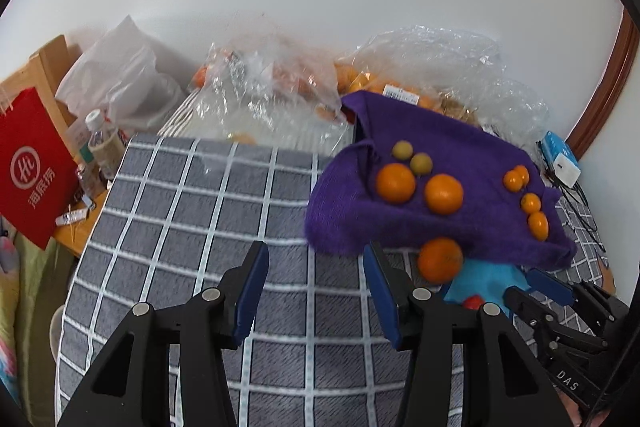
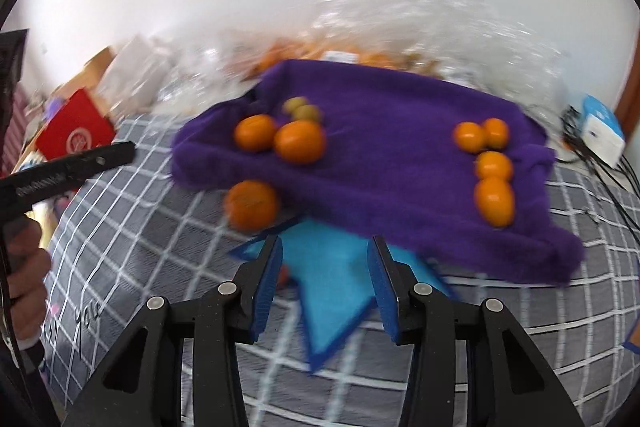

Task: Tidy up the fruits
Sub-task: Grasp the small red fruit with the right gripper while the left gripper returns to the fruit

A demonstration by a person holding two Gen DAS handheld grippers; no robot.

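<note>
Both grippers gape wide with nothing between the pads: left gripper [image 1: 316, 291] over the grey checked cloth [image 1: 192, 211], right gripper [image 2: 324, 287] above a blue star mat [image 2: 332, 287]. One orange [image 2: 252, 205] lies off the purple towel [image 2: 392, 147] at its 8 o'clock edge; two oranges, two green fruits and four small ones rest on it

A towel [image 2: 384, 147] lies on the bed [image 1: 192, 211], with plastic bags [image 1: 272, 87] behind it. On it, two oranges [image 2: 298, 141] sit left with two small fruits [image 2: 306, 111] just behind, and four kumquats [image 2: 494, 166] sit right. Another orange [image 2: 252, 205] rests on the bed at the towel's near left edge, beside a cloth [image 2: 332, 287].
</note>
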